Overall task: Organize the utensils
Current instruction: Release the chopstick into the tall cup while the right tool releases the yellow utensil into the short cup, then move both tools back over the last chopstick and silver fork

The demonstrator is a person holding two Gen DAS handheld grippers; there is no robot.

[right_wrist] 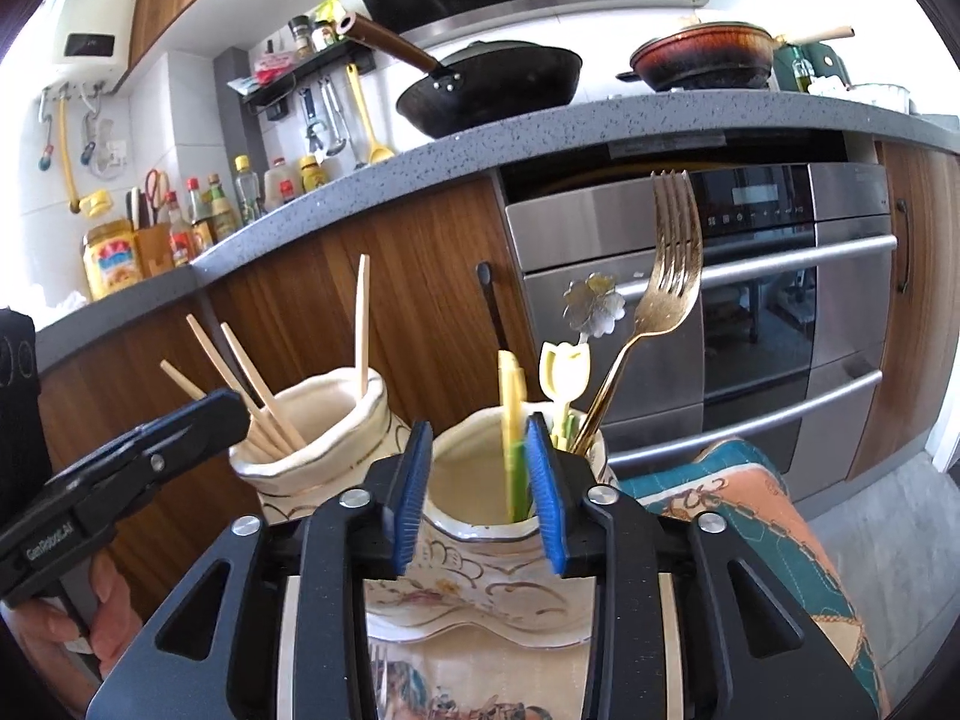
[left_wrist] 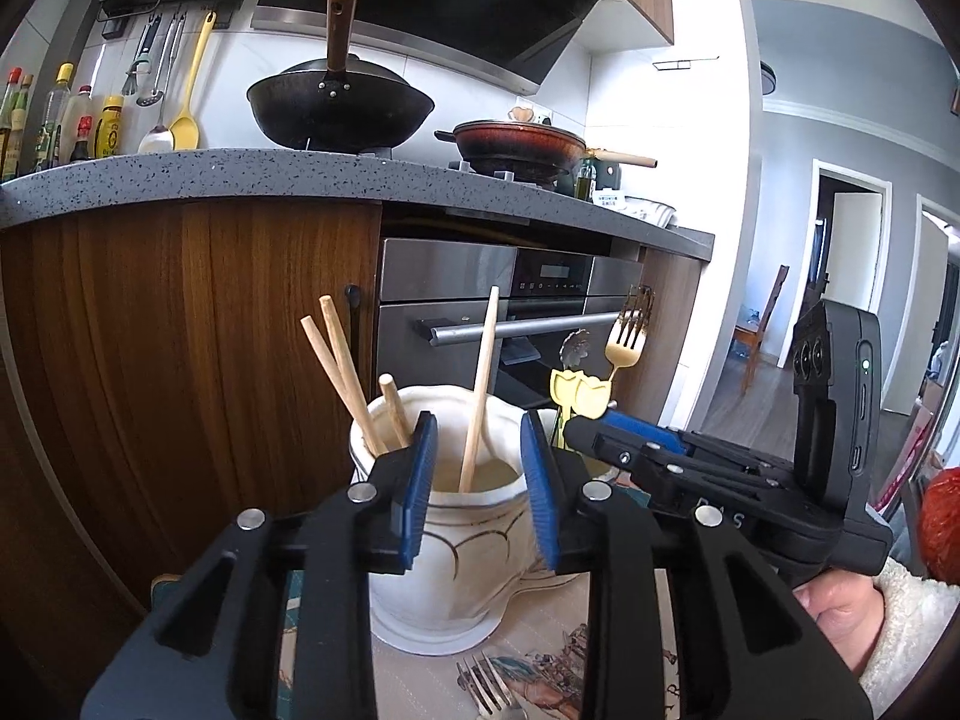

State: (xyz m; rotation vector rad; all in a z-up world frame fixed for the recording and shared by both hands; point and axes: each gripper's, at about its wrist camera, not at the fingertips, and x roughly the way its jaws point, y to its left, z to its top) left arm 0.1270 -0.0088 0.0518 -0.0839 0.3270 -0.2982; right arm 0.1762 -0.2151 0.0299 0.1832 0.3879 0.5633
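Observation:
A white ceramic holder with two pots [left_wrist: 432,546] stands on a patterned mat. My left gripper [left_wrist: 478,471] is open over the left pot [right_wrist: 318,420]. A single wooden chopstick [left_wrist: 480,390] rises between its blue pads, untouched by either. More chopsticks [left_wrist: 336,372] lean at that pot's left rim. My right gripper [right_wrist: 478,483] is open over the right pot [right_wrist: 474,540]. A yellow-green utensil [right_wrist: 511,414] stands just inside its right pad, apparently free. That pot also holds a gold fork [right_wrist: 666,276], a tulip-handled piece [right_wrist: 564,372] and a flower-ended spoon [right_wrist: 594,300].
A silver fork [left_wrist: 486,684] lies on the mat [right_wrist: 750,516] in front of the holder. Behind stand wooden cabinets [left_wrist: 180,330], a steel oven [right_wrist: 780,312] and a grey counter [left_wrist: 240,174] with a wok [left_wrist: 339,105] and a brown pan [left_wrist: 519,147]. A person's hand [left_wrist: 840,600] holds the right gripper.

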